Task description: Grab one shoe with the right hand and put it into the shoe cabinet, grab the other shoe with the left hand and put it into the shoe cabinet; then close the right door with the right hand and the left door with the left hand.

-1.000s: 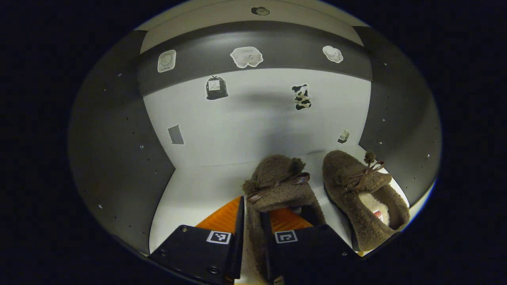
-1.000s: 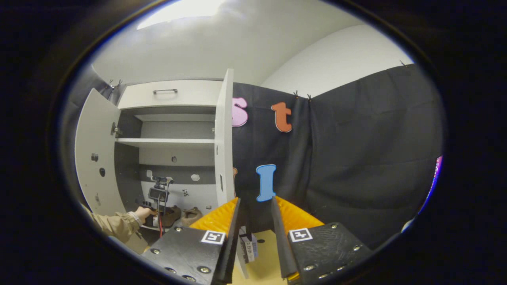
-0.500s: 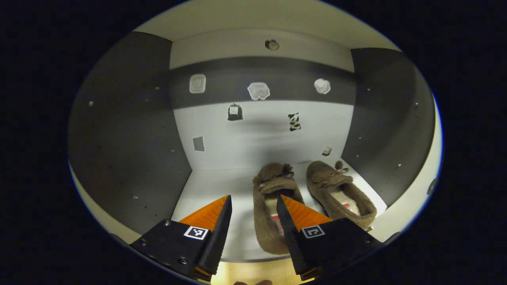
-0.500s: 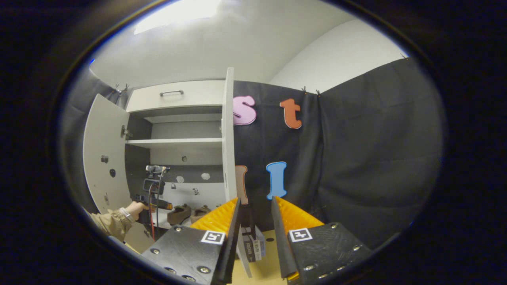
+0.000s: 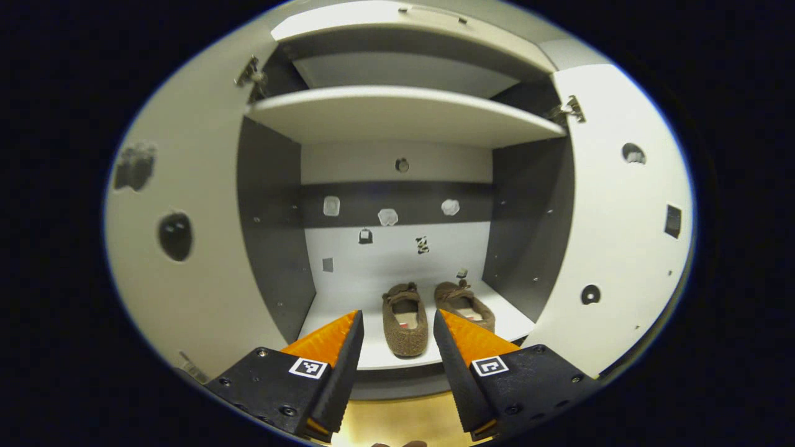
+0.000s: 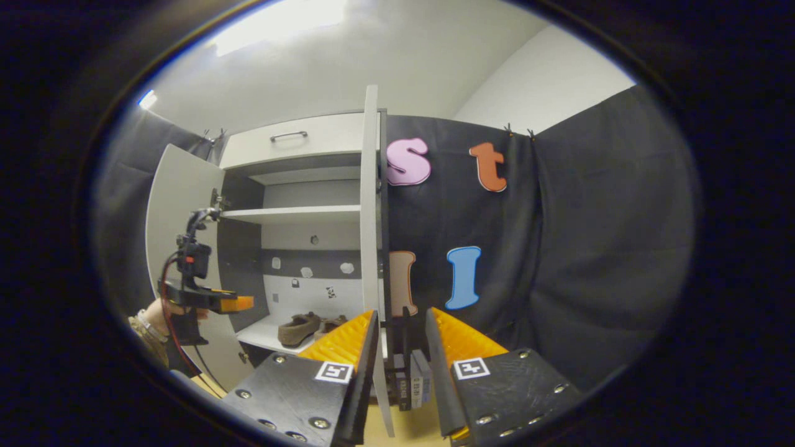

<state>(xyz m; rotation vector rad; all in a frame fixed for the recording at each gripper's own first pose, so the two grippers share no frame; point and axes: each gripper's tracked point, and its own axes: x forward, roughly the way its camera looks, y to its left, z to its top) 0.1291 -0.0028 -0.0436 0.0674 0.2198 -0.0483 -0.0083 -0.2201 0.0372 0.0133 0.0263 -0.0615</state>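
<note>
Two brown fuzzy shoes stand side by side on the cabinet's bottom shelf [image 5: 372,354], toes to the back: one shoe [image 5: 404,320] in the middle, the other shoe [image 5: 464,303] to its right. My left gripper [image 5: 397,313] is open and holds nothing, out in front of the cabinet and apart from the shoes. Both doors stand wide: the left door [image 5: 180,267] and the right door [image 5: 621,217]. In the right gripper view the shoes [image 6: 298,327] lie low in the cabinet, and a hand [image 6: 152,316] holds the left gripper [image 6: 214,302]. My right gripper [image 6: 400,312] is open, near the right door's edge [image 6: 371,205].
An upper shelf [image 5: 404,115] crosses the cabinet above the shoes. A drawer with a handle [image 6: 289,135] tops it. Small dark boxes [image 6: 413,385] stand on the wooden floor [image 6: 428,428] by the right door's foot. Black cloth hangs to the right.
My left gripper has let go of the middle shoe, opened, and pulled back out of the cabinet. The right gripper's aim has drifted slightly, bringing the right door's edge nearer the centre.
</note>
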